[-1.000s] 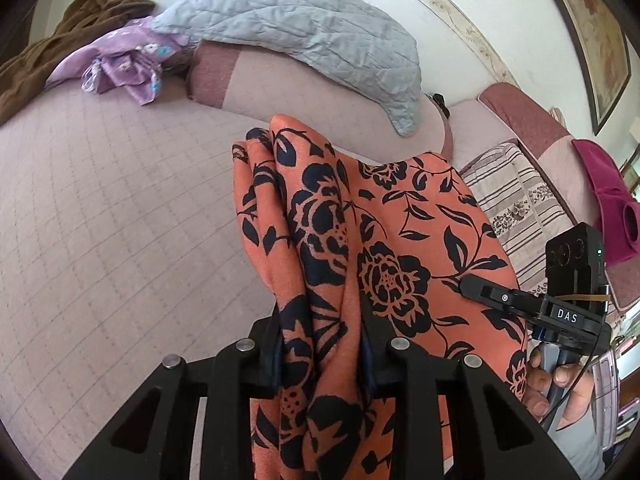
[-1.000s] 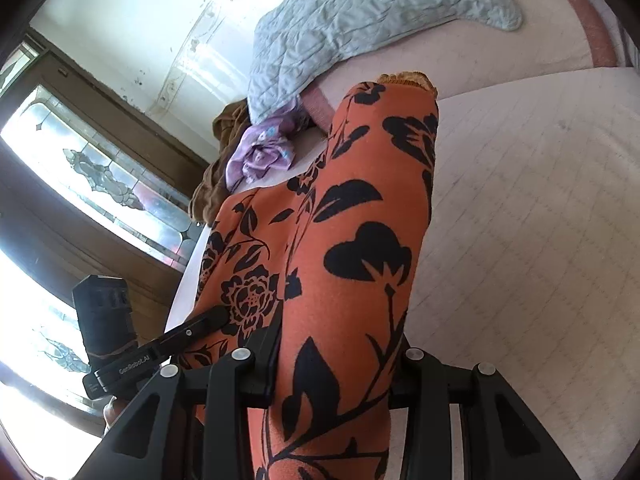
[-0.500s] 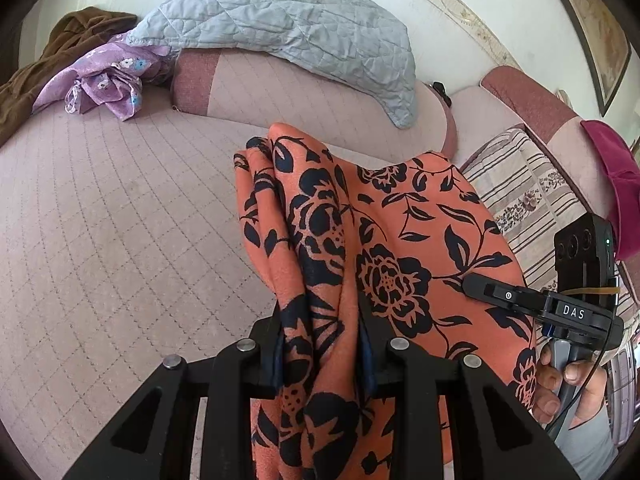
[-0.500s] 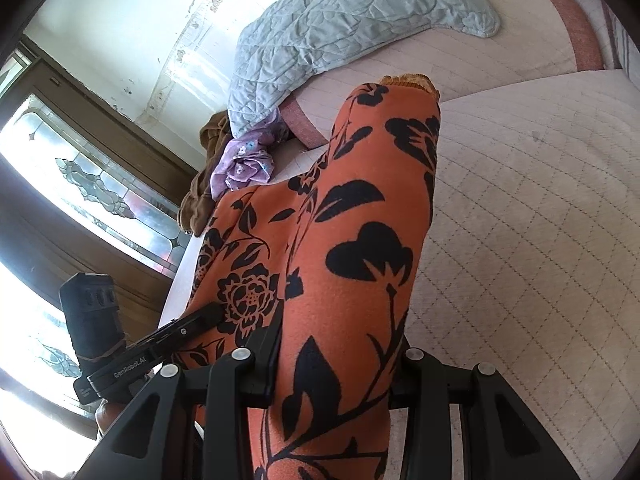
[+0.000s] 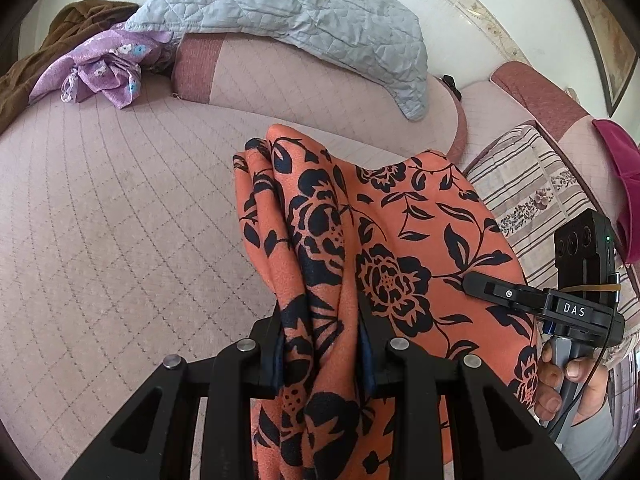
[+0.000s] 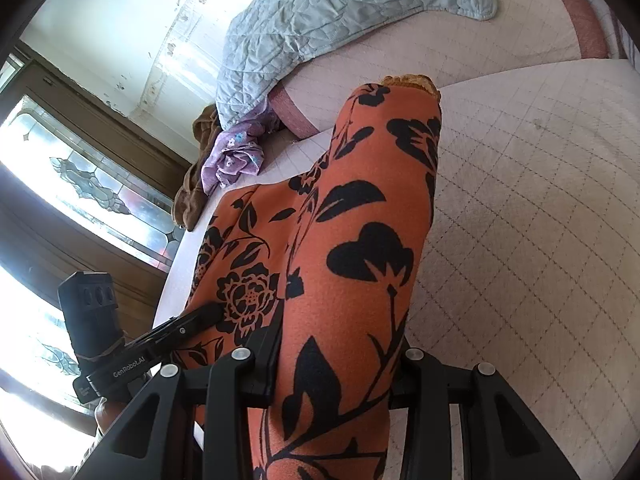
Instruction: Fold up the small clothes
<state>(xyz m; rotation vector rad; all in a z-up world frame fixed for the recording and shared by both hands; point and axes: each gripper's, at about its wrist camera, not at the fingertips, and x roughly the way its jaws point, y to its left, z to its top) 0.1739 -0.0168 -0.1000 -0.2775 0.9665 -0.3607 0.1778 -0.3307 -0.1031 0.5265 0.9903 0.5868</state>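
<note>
An orange garment with a black flower print (image 5: 400,240) hangs stretched between both grippers above the pink quilted sofa seat (image 5: 120,220). My left gripper (image 5: 322,344) is shut on one bunched edge of it. My right gripper (image 6: 340,360) is shut on the other edge of the garment (image 6: 360,220), which runs forward over the seat (image 6: 540,240). In the left wrist view the right gripper (image 5: 476,282) shows at the right, pinching the cloth. In the right wrist view the left gripper (image 6: 208,316) shows at the lower left.
A grey quilted blanket (image 5: 300,12) lies over the sofa back. A purple flowered cloth (image 5: 104,72) and a brown garment (image 5: 60,32) lie at the seat's far left. A striped cushion (image 5: 532,184) and a magenta cloth (image 5: 620,176) are at the right. A stained-glass window (image 6: 100,184) stands beyond the sofa end.
Both grippers have lowered slightly toward the seat with the garment still held; the sofa back and blanket sit lower and nearer in both views.
</note>
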